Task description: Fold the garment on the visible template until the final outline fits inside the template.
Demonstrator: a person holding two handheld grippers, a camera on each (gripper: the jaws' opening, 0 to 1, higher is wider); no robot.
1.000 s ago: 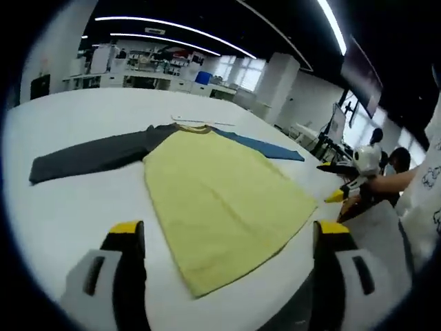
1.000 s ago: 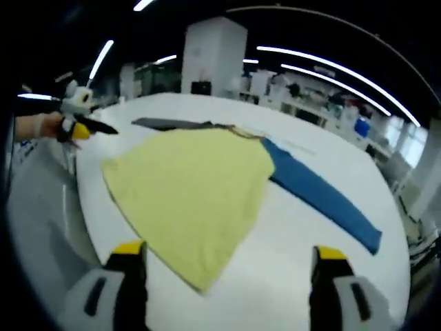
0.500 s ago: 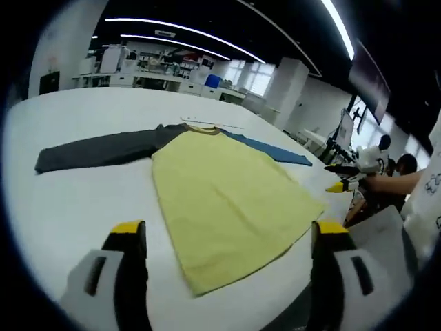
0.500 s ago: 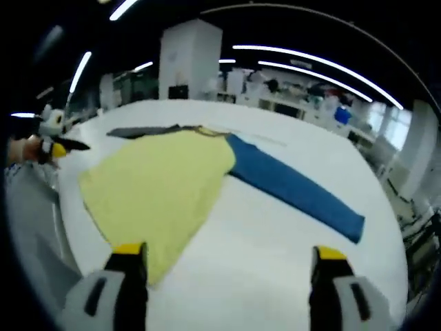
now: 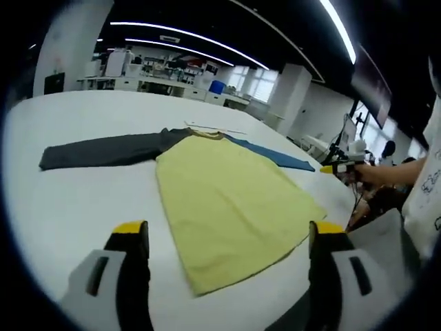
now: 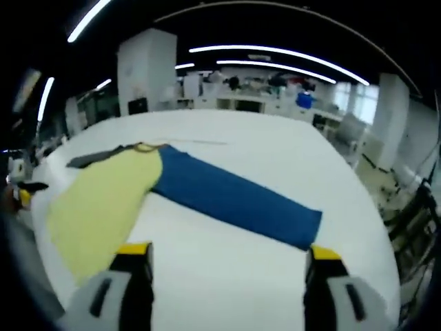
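1. We see the long-sleeved shirt (image 5: 227,207) lying flat on the white table (image 5: 83,200), its yellow body spread smooth, with the hem towards us in the left gripper view.
2. Its dark grey sleeve (image 5: 103,149) stretches out straight to one side, and its blue sleeve (image 6: 234,200) stretches out straight to the other.
3. A thin line (image 6: 200,143) on the table runs just beyond the collar (image 5: 204,134); we cannot tell whether it belongs to a template outline.
4. Our left gripper (image 5: 227,238) hangs above the near table edge with its yellow-tipped jaws spread wide and nothing between them.
5. Our right gripper (image 6: 227,258) is likewise spread wide and empty, above bare table just short of the blue sleeve.
6. In the left gripper view the right gripper appears far to the right, held in a hand (image 5: 375,174) beyond the table edge.
7. Compared with a second ago, the right gripper view has swung from the yellow body over to the blue sleeve, which now lies across its middle.
8. The left gripper view has barely shifted, and the shirt lies as it did.
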